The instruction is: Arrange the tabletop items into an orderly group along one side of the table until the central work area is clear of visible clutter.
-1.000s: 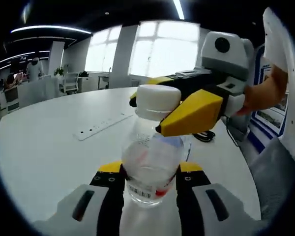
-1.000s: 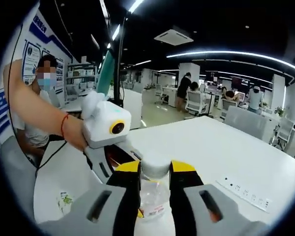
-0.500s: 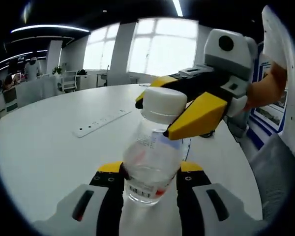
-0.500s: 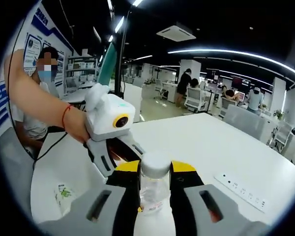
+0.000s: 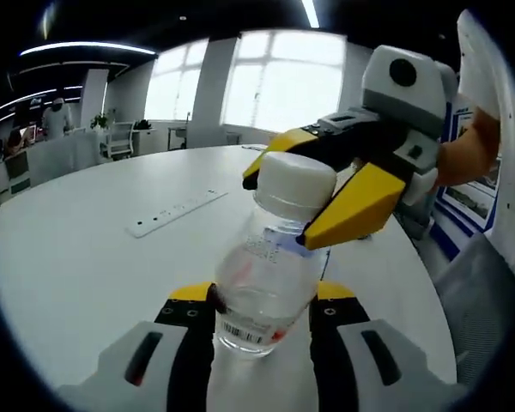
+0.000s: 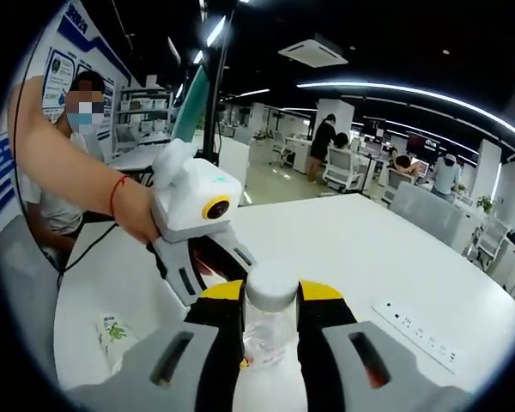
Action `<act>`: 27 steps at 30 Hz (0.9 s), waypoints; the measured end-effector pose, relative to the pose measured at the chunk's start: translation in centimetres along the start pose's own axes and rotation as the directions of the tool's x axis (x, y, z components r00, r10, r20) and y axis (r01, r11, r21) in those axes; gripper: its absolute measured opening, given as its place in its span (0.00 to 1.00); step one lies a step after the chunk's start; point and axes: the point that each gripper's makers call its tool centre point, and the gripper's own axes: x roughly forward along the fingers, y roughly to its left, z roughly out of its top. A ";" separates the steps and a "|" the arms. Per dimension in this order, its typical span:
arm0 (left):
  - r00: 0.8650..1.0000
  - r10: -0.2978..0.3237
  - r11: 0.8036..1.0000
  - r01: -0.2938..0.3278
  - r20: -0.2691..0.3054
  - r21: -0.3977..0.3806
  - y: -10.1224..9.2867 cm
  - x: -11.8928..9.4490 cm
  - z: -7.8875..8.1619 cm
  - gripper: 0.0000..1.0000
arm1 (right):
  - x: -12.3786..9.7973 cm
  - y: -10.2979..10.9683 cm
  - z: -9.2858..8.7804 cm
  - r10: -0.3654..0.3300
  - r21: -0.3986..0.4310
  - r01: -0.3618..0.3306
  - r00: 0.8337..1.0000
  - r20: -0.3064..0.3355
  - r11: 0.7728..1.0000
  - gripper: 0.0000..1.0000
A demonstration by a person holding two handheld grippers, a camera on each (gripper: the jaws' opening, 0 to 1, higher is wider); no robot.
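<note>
The left tool (image 5: 262, 307) pinches the lower body of a clear plastic bottle (image 5: 262, 287): its two yellow-tipped jaws press against the bottle on both sides, just above the barcode label. The bottle tilts away from the camera toward the upper right in the left gripper view, above the white worktop (image 5: 77, 257).

The right tool (image 5: 322, 193) enters the left gripper view from the right. Its yellow jaws close around the bottle neck, directly under the white cap (image 5: 299, 182). A hand (image 5: 468, 154) holds this tool at the right edge.

In the right gripper view, the right tool (image 6: 270, 309) has its own jaws pressed against the bottle (image 6: 266, 330) just below the white cap (image 6: 271, 283), one jaw on each side. The left tool (image 6: 208, 262) reaches in from the left, gripped by a hand (image 6: 133, 219) with a red cord at the wrist; its jaw tips are hidden behind the right tool's jaws.

A white power strip (image 5: 176, 213) lies flat on the worktop, well apart from the bottle; it also appears at the lower right of the right gripper view (image 6: 416, 335). A small green-printed packet (image 6: 112, 330) lies on the worktop (image 6: 343, 249) to the left of the right tool. A dark cable (image 6: 90, 253) runs across the worktop near the left hand.
</note>
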 end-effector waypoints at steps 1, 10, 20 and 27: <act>1.000 0.001 1.000 -0.001 -0.001 0.000 0.0 0.0 0.0 0.42 | 0.0 0.0 0.0 -0.002 -0.003 0.002 1.000 -0.001 1.000 0.21; 1.000 0.013 1.000 -0.013 0.001 0.001 0.2 -0.2 0.1 0.43 | -0.1 -0.3 0.0 -0.010 0.004 0.010 1.000 -0.009 1.000 0.23; 1.000 0.014 1.000 -0.014 0.010 -0.007 0.2 -0.2 0.3 0.44 | -0.1 -0.5 -0.1 -0.017 0.007 0.017 1.000 -0.015 1.000 0.23; 1.000 0.021 1.000 -0.021 0.008 -0.015 0.3 -0.4 0.2 0.46 | 0.0 -0.5 -0.1 -0.015 0.017 0.015 1.000 -0.015 1.000 0.25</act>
